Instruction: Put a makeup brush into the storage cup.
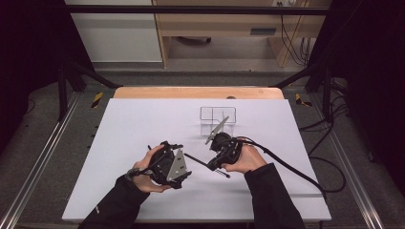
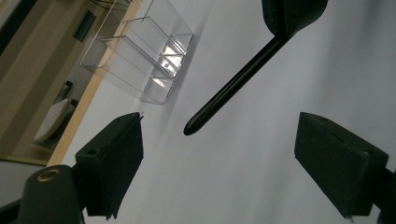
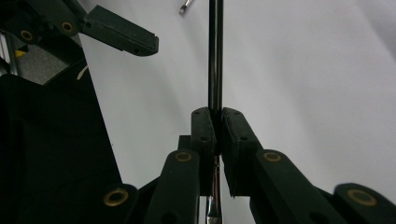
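Two tongs meet over the white worktop (image 1: 143, 124). The right tongs (image 3: 215, 122) are clamped on a thin black rod (image 3: 215, 56), held above the worktop with its free end toward the left tongs (image 2: 219, 154), whose jaws stand apart with that tip between them, untouched. This looks like a hand-over; next the left jaws must close squarely on the rod. A clear tray (image 1: 217, 119) waits behind.
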Motion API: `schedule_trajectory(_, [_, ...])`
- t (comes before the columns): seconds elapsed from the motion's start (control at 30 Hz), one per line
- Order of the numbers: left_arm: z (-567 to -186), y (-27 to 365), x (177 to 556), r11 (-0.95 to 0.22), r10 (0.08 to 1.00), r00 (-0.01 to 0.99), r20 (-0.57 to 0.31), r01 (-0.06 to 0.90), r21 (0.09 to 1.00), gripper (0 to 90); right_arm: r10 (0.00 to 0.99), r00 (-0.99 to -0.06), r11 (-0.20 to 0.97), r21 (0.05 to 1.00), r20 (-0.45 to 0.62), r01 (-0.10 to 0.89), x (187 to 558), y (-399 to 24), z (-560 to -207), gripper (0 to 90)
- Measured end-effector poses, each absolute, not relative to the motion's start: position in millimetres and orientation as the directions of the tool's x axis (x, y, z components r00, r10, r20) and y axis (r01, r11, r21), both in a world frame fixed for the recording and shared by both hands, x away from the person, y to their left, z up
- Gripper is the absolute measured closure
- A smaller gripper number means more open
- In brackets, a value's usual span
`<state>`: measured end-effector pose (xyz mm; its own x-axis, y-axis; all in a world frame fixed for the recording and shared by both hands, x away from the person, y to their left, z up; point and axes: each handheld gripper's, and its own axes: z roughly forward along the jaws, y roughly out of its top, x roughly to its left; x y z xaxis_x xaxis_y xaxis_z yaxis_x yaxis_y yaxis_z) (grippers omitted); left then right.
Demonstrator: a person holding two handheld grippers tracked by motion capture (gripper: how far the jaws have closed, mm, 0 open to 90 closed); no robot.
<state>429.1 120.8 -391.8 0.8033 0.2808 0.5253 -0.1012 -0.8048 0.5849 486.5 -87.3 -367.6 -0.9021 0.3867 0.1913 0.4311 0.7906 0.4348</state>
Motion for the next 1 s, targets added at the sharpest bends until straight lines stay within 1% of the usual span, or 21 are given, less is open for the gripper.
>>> schedule_trajectory(0.2, [-392,113,426,-0.819,0.246,0.796,0.553,-0.134,0.558,17.9,0.385,-0.901,0.789,0.434,0.201,0.435,487,-86,-369,84.3])
schedule_trajectory(0.4, [-395,107,423,-0.848,0.192,0.776,0.601,-0.177,0.5,21.9,0.381,-0.9,0.792,0.428,0.211,0.436,486,-85,-370,84.4])
schedule_trajectory(0.57, [-396,104,422,-0.853,0.172,0.763,0.623,-0.2,0.481,26.1,0.384,-0.898,0.793,0.421,0.213,0.439,485,-85,-369,84.4])
schedule_trajectory(0.6, [-397,103,422,-0.856,0.163,0.758,0.631,-0.211,0.473,28.0,0.38,-0.899,0.795,0.42,0.217,0.438,484,-84,-369,84.4])
schedule_trajectory(0.7, [-399,101,422,-0.862,0.138,0.752,0.645,-0.229,0.452,29.8,0.379,-0.899,0.796,0.418,0.22,0.438,484,-84,-370,84.4])
schedule_trajectory(0.73, [-401,99,421,-0.867,0.118,0.747,0.654,-0.244,0.435,31.9,0.379,-0.899,0.798,0.415,0.22,0.437,484,-84,-370,84.3])
schedule_trajectory(0.9, [-404,96,419,-0.875,0.088,0.731,0.677,-0.268,0.403,37.5,0.38,-0.898,0.799,0.41,0.222,0.439,485,-82,-373,84.3])
schedule_trajectory(0.93, [-405,96,418,-0.875,0.084,0.729,0.68,-0.273,0.4,37.5,0.38,-0.898,0.799,0.41,0.222,0.439,485,-82,-373,84.3])
schedule_trajectory(0.97, [-405,96,418,-0.876,0.077,0.728,0.682,-0.277,0.394,40.0,0.372,-0.901,0.803,0.409,0.223,0.433,485,-81,-374,84.4])
schedule_trajectory(1.0, [-405,95,418,-0.877,0.073,0.726,0.684,-0.28,0.39,40.0,0.372,-0.901,0.803,0.409,0.223,0.433,485,-81,-374,84.4])
